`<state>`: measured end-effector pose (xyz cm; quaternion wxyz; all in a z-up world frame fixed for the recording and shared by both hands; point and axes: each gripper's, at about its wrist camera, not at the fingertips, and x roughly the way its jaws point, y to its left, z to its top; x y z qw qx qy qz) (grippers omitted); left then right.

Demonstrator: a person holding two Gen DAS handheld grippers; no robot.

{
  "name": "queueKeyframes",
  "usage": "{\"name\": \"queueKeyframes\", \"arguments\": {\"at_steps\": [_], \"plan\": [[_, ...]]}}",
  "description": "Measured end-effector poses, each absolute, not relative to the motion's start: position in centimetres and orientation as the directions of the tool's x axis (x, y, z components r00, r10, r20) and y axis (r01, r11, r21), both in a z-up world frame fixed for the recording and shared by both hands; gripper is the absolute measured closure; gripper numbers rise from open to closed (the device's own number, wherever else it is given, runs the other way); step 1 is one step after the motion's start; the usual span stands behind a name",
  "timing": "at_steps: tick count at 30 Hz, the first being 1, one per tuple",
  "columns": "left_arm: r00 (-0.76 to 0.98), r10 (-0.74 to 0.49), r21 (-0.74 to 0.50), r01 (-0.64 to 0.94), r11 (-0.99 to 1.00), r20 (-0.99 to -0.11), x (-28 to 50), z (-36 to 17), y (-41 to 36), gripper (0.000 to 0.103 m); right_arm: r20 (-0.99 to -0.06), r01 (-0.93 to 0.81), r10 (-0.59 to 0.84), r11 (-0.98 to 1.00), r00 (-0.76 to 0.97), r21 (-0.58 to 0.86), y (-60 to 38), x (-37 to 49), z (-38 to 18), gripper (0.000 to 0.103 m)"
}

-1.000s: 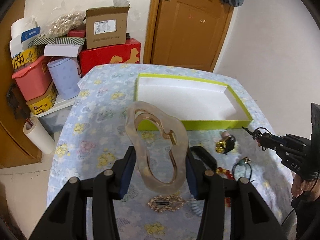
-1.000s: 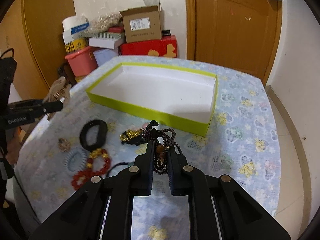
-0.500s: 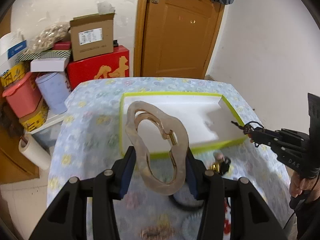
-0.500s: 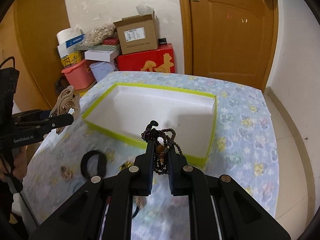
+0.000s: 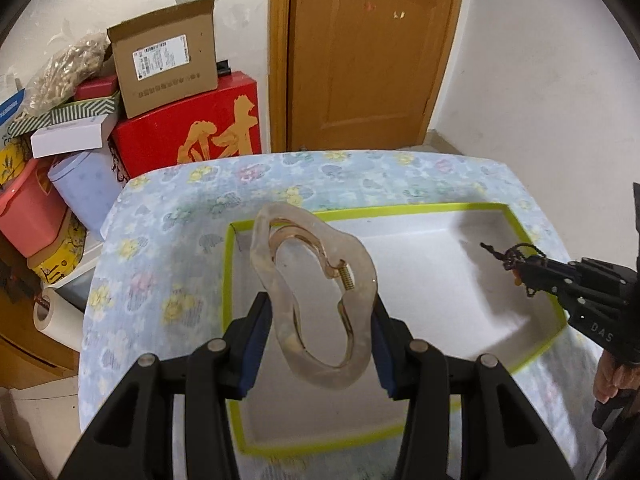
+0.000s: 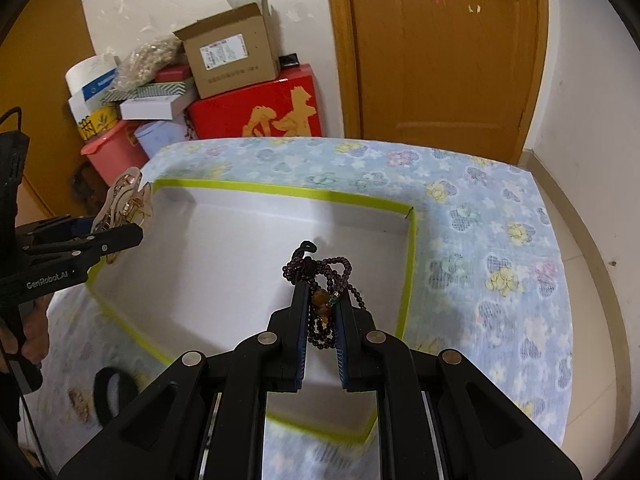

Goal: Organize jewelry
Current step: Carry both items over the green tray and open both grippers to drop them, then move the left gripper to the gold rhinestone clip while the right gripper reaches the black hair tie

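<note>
Left wrist: left tongs (image 5: pixel 318 316) clamping hair claw (image 5: pixel 314 304), right tongs (image 6: pixel 322 312) gripping bead bracelet (image 6: pixel 326 280), above green-rimmed tray (image 6: pixel 280 191)

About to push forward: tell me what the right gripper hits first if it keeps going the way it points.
Likely the white floor of the green-edged tray: the right gripper, shut on the bead bracelet, points down into it. Nothing shows between them, though depth is unclear.

Evenly lit indoors; strong fisheye bending, dark vignetted corners, motion blur along near edge of floral-clothed desk (image 6: pixel 500 248).
</note>
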<state>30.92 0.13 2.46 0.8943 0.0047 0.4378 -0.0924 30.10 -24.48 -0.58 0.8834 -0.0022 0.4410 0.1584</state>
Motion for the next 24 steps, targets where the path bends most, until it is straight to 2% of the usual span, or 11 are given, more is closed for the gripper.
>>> {"name": "queueKeyframes", "arguments": {"at_steps": [10, 12, 16, 19, 24], "plan": [[0.564, -0.139, -0.064, 0.151, 0.986, -0.814, 32.3, 0.1, 0.0, 0.054, -0.801, -0.258, 0.254, 0.958, 0.543, 0.129, -24.7, 31.5, -1.8, 0.087], [0.561, -0.134, -0.060, 0.150, 0.987, -0.817, 32.3, -0.1, -0.1, 0.054, -0.797, -0.261, 0.253, 0.957, 0.548, 0.124, -24.7, 31.2, -1.6, 0.083], [0.564, -0.133, -0.060, 0.146, 0.988, -0.815, 31.8, 0.0, 0.0, 0.052, -0.783, -0.258, 0.258, 0.958, 0.566, 0.129, -24.9, 30.4, -0.9, 0.067], [0.588, -0.124, -0.051, 0.138, 0.989, -0.799, 31.1, 0.8, 0.2, 0.048, -0.772, -0.263, 0.266, 0.956, 0.577, 0.132, -24.9, 29.6, -0.1, 0.067], [0.611, -0.138, -0.064, 0.142, 0.988, -0.780, 29.4, 2.2, 0.3, 0.046, -0.760, -0.276, 0.273, 0.953, 0.590, 0.127, -24.6, 27.7, 0.9, 0.066]]}}
